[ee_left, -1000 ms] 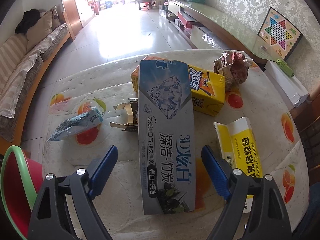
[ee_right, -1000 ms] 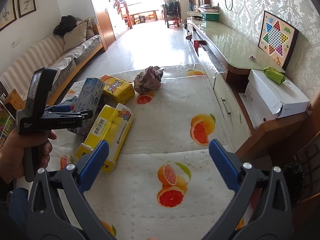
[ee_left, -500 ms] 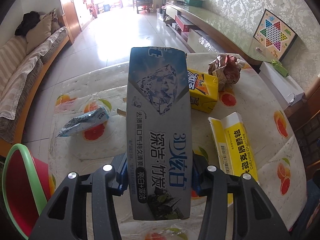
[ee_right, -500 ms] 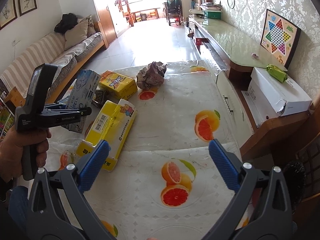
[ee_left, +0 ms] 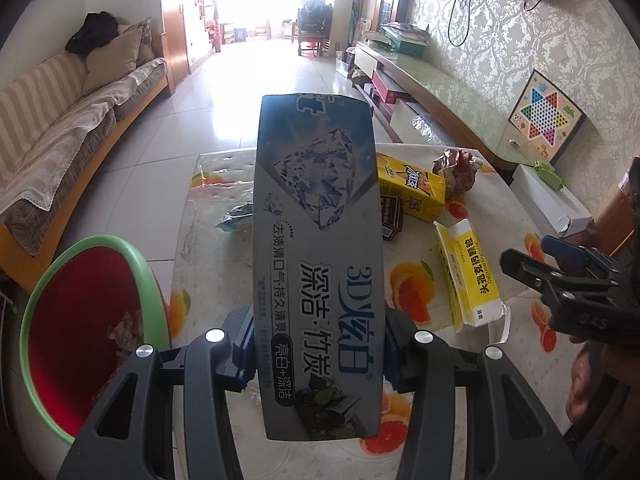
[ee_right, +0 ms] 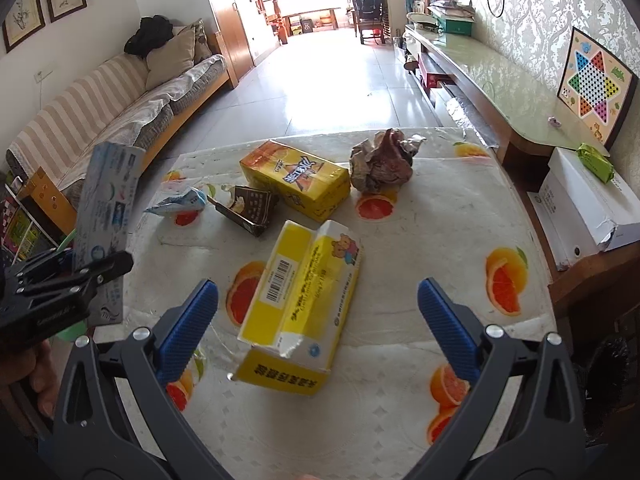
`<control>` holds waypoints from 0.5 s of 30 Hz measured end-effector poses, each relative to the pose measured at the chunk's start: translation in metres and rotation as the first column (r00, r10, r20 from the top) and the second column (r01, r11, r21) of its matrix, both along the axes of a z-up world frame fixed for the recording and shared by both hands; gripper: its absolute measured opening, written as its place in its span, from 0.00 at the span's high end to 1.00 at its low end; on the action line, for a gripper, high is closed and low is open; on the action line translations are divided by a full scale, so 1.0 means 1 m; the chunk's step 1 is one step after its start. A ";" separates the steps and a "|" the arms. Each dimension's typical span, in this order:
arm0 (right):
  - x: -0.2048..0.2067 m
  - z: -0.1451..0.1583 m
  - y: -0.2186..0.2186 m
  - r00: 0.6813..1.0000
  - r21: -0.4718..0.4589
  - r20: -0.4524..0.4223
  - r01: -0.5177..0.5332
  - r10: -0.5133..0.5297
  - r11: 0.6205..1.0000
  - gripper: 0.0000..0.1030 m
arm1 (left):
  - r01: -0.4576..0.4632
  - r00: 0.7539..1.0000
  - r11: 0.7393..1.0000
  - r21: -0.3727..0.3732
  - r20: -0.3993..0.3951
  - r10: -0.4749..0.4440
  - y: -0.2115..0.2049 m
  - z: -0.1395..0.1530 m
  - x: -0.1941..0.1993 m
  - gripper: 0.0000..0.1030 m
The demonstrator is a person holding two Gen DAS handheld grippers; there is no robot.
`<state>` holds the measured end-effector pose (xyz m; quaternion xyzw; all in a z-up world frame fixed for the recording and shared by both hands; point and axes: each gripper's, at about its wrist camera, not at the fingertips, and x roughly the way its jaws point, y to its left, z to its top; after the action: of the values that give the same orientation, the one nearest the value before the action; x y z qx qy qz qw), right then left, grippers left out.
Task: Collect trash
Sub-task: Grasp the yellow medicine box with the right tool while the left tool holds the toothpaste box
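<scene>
Left gripper (ee_left: 316, 354) clamps your toothpaste box (ee_left: 316, 248) mid-frame, clear of the table, likely for the red bin (ee_left: 80, 320) lower left | right gripper (ee_right: 318, 322) gapes empty over the yellow carton (ee_right: 304, 300), ready to grab.

The grey toothpaste box (ee_left: 316, 264) is showing "3D炫白", "深洁·竹炭" and "亮白+深洁". The yellow box (ee_right: 300, 300) near the table's front edge is bearing a barcode label.
</scene>
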<state>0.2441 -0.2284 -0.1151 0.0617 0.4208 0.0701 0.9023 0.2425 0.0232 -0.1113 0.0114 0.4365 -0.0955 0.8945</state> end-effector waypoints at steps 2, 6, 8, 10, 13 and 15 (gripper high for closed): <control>0.012 -0.006 0.013 1.000 -0.012 -0.015 0.007 -0.007 1.000 0.05 | -0.004 1.000 1.000 -0.007 0.017 0.004 0.007 0.004 -0.007 0.56; 0.032 -0.025 0.034 0.998 -0.087 -0.056 0.016 -0.021 0.996 0.05 | -0.013 0.999 0.999 -0.032 0.038 0.014 0.022 0.009 -0.018 0.56; 0.039 -0.034 0.040 0.996 -0.119 -0.077 0.027 -0.036 0.992 0.05 | -0.020 0.999 0.999 -0.047 0.044 0.022 0.026 0.010 -0.021 0.56; 0.044 -0.044 0.043 0.993 -0.141 -0.105 0.035 -0.050 0.989 0.05 | -0.020 0.999 0.998 -0.051 0.048 0.022 0.028 0.009 -0.023 0.56; 0.047 -0.055 0.045 0.989 -0.172 -0.131 0.044 -0.067 0.984 0.05 | -0.021 0.999 0.998 -0.057 0.044 0.024 0.033 0.004 -0.026 0.56; 0.048 -0.062 0.045 0.987 -0.184 -0.146 0.046 -0.074 0.982 0.05 | -0.024 0.999 0.998 -0.066 0.042 0.027 0.036 0.001 -0.028 0.56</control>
<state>0.2922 -0.1831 -0.1770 -0.0021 0.4910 -0.0003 0.8712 0.2144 0.0587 -0.1105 -0.0215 0.4142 -0.0982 0.9046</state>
